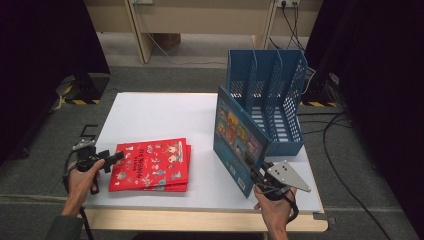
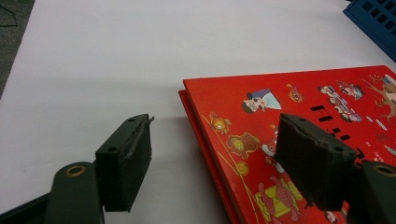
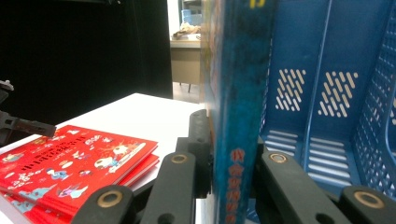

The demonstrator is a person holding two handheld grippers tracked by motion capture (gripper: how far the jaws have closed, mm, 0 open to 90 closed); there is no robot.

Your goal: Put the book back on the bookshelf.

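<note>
A blue picture book [image 1: 237, 140] stands upright on its lower edge at the right of the white table [image 1: 150, 115]. My right gripper [image 1: 257, 175] is shut on its near bottom corner, and the right gripper view has the jaws pressed on both sides of the blue spine [image 3: 238, 93]. Two red picture books [image 1: 150, 165] lie stacked flat at the front left. My left gripper [image 1: 117, 156] hovers at their left edge, open. In the left gripper view one pad hangs over the red cover [image 2: 303, 116] and the other over bare table, gripping nothing.
A blue mesh file rack [image 1: 267, 95] with several upright slots stands right behind the blue book at the back right of the table. The slots [image 3: 322, 93] look empty. Cables run on the floor at the right. Dark curtains flank the table.
</note>
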